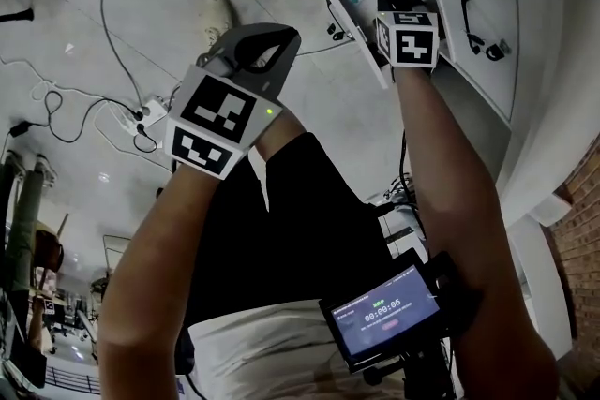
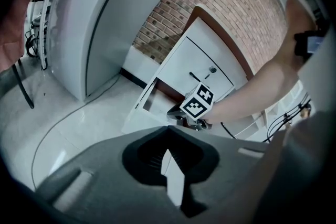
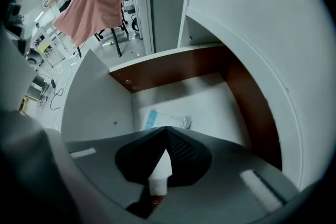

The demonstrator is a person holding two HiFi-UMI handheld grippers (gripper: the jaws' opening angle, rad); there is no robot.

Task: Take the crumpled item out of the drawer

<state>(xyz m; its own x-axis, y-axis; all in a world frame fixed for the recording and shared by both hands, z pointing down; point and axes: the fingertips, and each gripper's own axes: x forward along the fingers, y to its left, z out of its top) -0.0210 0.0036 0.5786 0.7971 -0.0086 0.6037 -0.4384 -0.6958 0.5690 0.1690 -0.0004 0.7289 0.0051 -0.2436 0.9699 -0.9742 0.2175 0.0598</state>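
Drawer (image 3: 100, 97): pulled open, upper right of the head view, white floor exposed from above. No further opening looks necessary, so access is good.

Crumpled item (image 3: 172, 121): white, with a blue strip at its left end. It lies on the drawer floor, low centre of the right gripper view, just beyond the tong tips. Nothing touches it, and it is not yet out of the drawer.

Right tongs (image 3: 167, 129): jaws together, nothing between them. They are held over the open drawer and aimed down at the item. Judgement: this is an approach pose, lined up so the item sits straight ahead of the tips. The jaws would have to part before any grasp.

Left tongs (image 2: 168, 128): jaws together, empty, touching nothing. They are held back at centre left of the head view, well apart from the drawer. Their camera looks across at the drawer and the right gripper's marker cube. Judgement: parked clear, since a single light item likely needs only one gripper.
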